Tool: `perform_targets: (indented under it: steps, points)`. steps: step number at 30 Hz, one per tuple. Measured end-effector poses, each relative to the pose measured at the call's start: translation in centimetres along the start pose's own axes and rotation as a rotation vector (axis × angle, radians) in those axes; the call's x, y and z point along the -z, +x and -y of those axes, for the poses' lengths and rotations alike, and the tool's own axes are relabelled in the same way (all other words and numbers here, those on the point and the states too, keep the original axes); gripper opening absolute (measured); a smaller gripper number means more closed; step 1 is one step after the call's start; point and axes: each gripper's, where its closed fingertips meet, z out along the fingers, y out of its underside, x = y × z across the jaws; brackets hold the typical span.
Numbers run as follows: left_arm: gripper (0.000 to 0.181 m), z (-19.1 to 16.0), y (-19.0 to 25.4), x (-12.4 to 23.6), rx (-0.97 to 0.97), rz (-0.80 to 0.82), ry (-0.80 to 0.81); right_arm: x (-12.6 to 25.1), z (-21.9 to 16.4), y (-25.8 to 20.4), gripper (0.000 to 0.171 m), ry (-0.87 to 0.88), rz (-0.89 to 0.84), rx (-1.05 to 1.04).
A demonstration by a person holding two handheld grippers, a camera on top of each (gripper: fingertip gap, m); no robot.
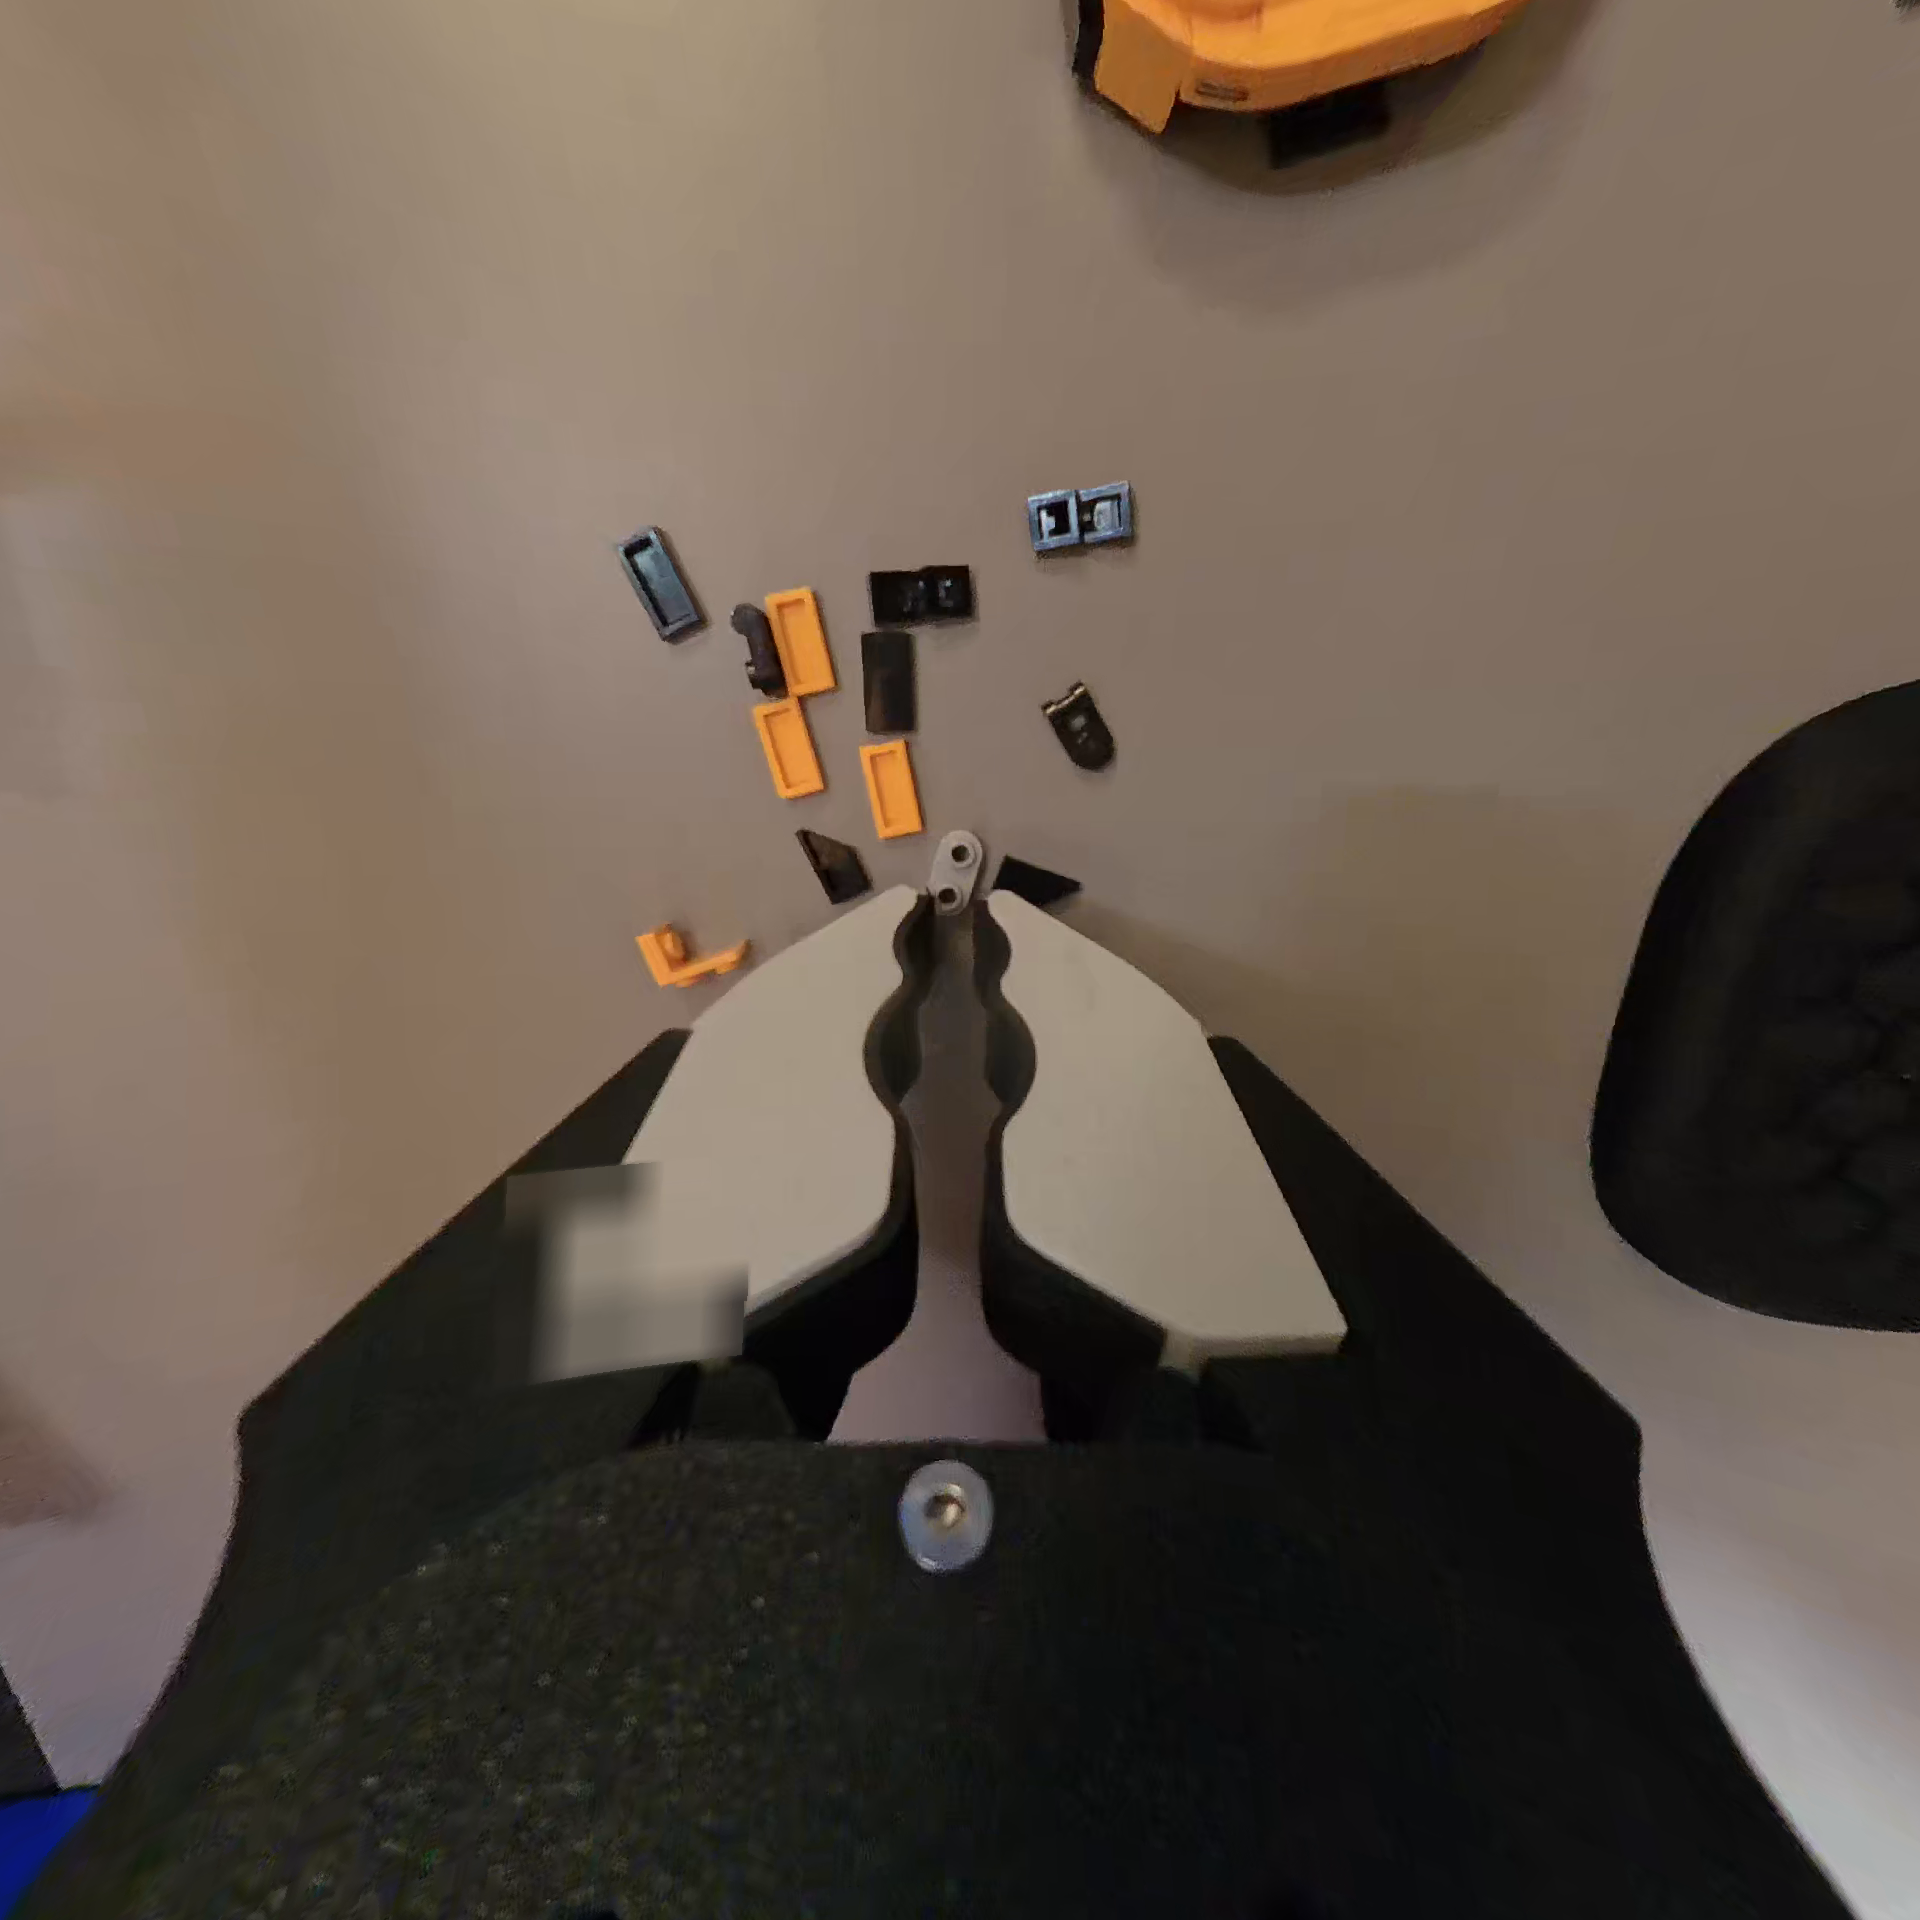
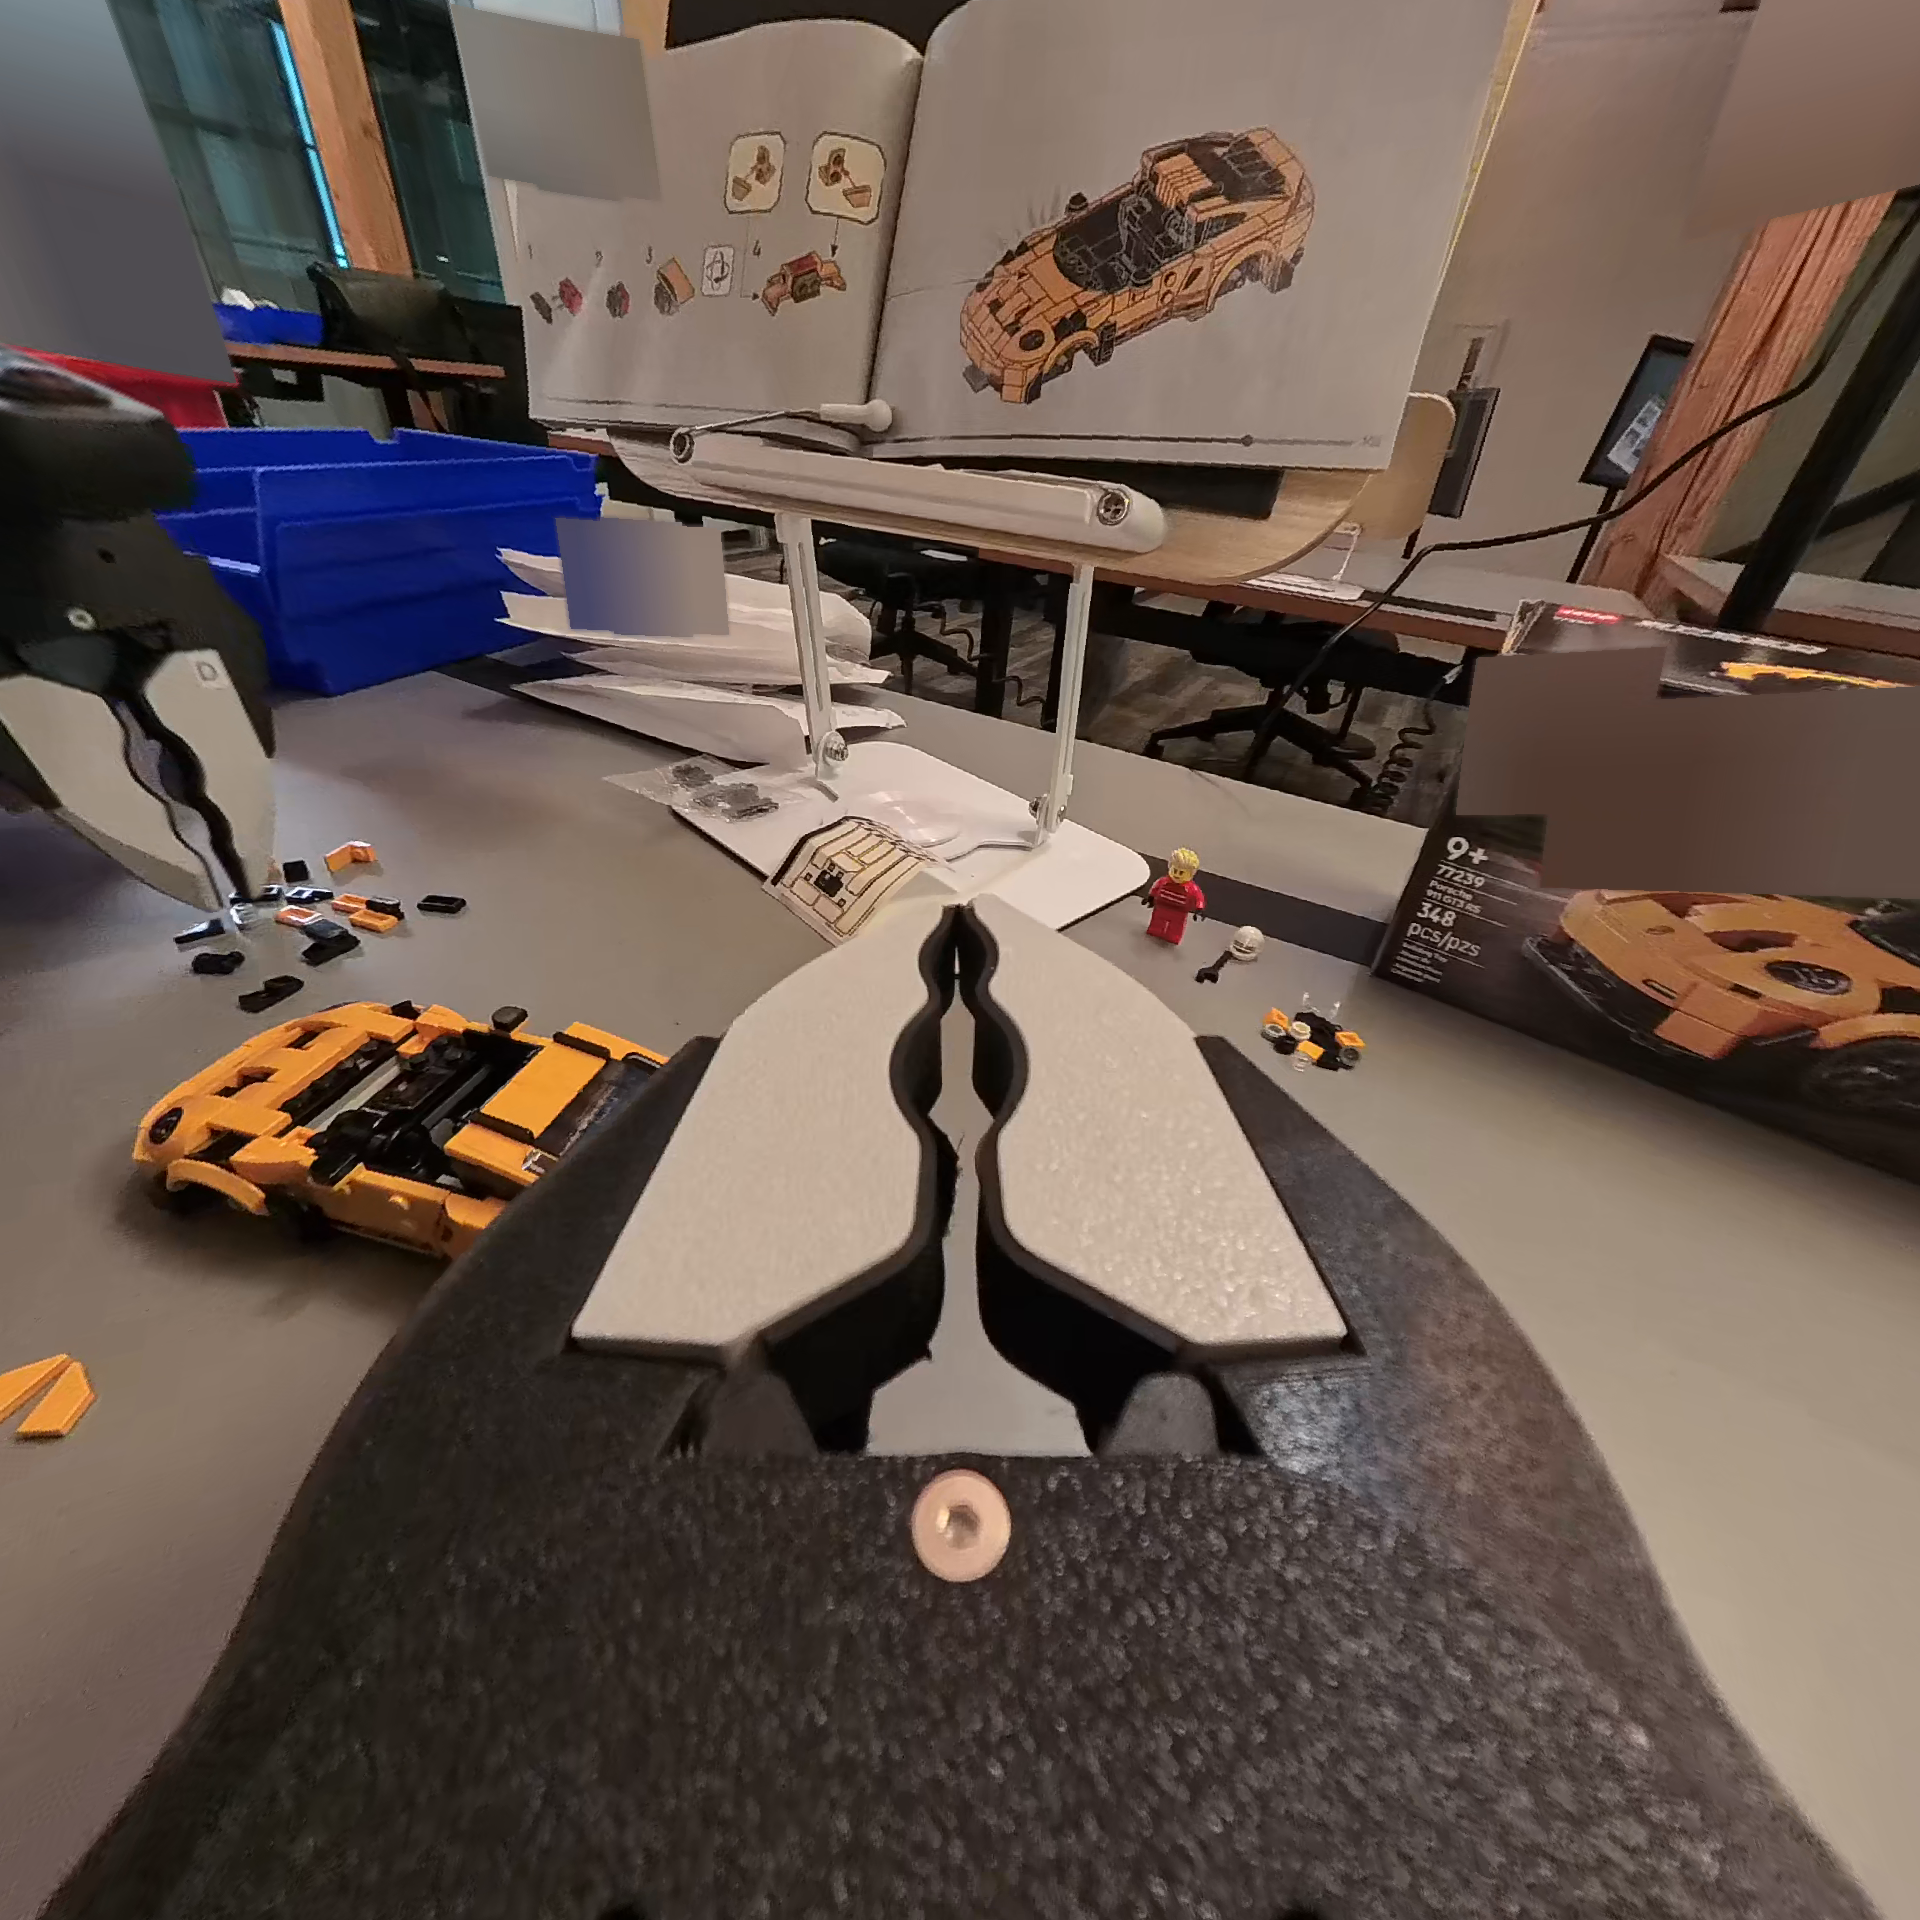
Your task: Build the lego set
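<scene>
Lego car [image 2: 384,1117] looks mostly built; loose pieces [image 1: 831,707] remain ahead of left tongs [image 1: 951,899] pinching, seemingly, a grey plate [image 1: 957,868]; right tongs [image 2: 961,920] closed, empty.

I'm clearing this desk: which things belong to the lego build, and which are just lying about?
Build:
left claw gripping grey piece
loose pieces
orange car
instruction book

Lying about:
blue bins
paper bags
right claw, shut, empty
</scene>
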Motion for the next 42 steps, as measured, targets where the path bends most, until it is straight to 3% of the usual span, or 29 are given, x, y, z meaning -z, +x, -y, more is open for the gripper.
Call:
perform_targets:
  steps: [27, 34, 42]
  points:
    - [0.002, 1.0, 0.5, 0.5, -0.005, -0.003, 0.038, -0.2, -0.4, -0.1, 0.000, -0.019, 0.007, 0.004]
    - [0.002, 4.8, 4.2, 1.7, 0.055, -0.021, 0.134, -0.1, -0.3, -0.2, 0.000, -0.015, 0.013, 0.005]
    - [0.002, 8.1, 10.1, -1.8, 0.083, -0.075, 0.141, 0.1, 0.2, -0.5, 0.000, -0.002, 0.023, 0.009]
